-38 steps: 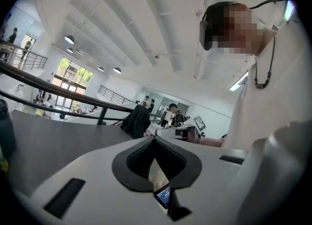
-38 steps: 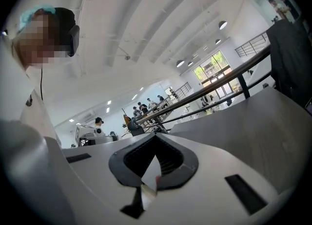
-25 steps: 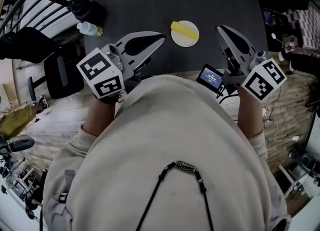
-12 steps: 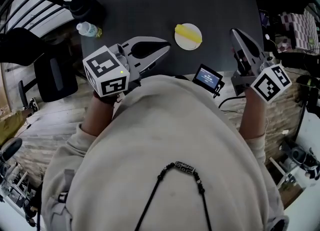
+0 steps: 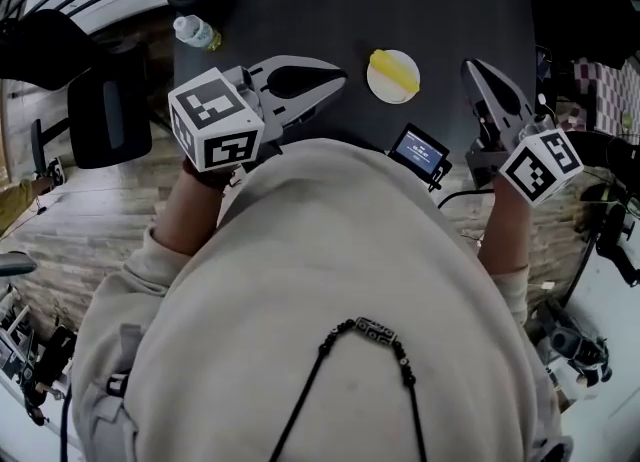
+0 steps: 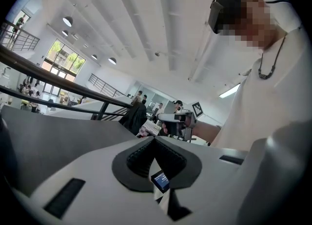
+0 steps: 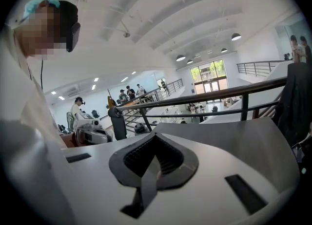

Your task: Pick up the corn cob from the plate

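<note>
**Yellow corn cob point(image 5: 396, 68) lies on a round white plate point(image 5: 383, 90)**

The plate sits on the dark grey table point(image 5: 420, 0), between both claws. The left gripper point(image 5: 338, 78) and right gripper point(image 5: 472, 66) hover near it, jaws pressed together, empty.

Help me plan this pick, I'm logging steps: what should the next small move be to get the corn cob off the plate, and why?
Probably open the right tool: its jaws are shut and empty, and the corn cob lies untouched on the plate, apart from it.
</note>
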Tool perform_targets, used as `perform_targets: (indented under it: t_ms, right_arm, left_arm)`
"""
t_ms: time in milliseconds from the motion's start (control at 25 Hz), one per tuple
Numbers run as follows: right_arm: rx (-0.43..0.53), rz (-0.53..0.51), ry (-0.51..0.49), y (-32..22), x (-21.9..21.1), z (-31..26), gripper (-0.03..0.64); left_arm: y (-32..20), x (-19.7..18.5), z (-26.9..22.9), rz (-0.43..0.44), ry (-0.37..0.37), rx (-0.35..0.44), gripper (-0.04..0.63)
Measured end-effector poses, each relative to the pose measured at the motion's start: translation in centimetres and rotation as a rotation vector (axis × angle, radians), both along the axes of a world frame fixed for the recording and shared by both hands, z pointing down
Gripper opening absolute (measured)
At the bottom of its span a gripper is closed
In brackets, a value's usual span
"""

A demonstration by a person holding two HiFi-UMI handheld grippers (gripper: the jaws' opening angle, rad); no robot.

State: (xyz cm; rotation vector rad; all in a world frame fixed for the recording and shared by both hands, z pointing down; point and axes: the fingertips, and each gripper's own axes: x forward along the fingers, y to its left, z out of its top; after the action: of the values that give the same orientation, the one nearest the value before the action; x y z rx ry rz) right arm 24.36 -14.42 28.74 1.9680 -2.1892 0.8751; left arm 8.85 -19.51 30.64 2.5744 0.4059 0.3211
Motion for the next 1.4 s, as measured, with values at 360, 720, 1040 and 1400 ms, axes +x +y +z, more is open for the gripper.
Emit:
perform_targets:
  t_ms: [360, 720, 1040, 1400]
  right_arm:
    - [-0.167, -0.038, 0.049, -2.0, 3.0, 7.3, 0.008]
    - [-0.361, -0.069, 0.051, -2.8, 4.8, 17.1, 0.009]
    - [-0.437, -0.158, 0.041, -2.8, 5.0, 21.7, 0.008]
    - [-0.568, -0.27, 0.031, -2.4, 3.9, 27.8, 0.125]
  left_arm:
    - [-1.2, -0.6, -0.4, -0.089, -0.002, -0.004, 0.0]
    - [-3.5, -2.8, 1.0, -0.236, -0.069, -0.032, 0.0]
    - [-2.2, -3.9, 1.2, -0.284, -0.1, -0.031, 0.0]
    - [-2.3, -5.1, 2.1, -0.351, -0.157, -0.042, 0.0]
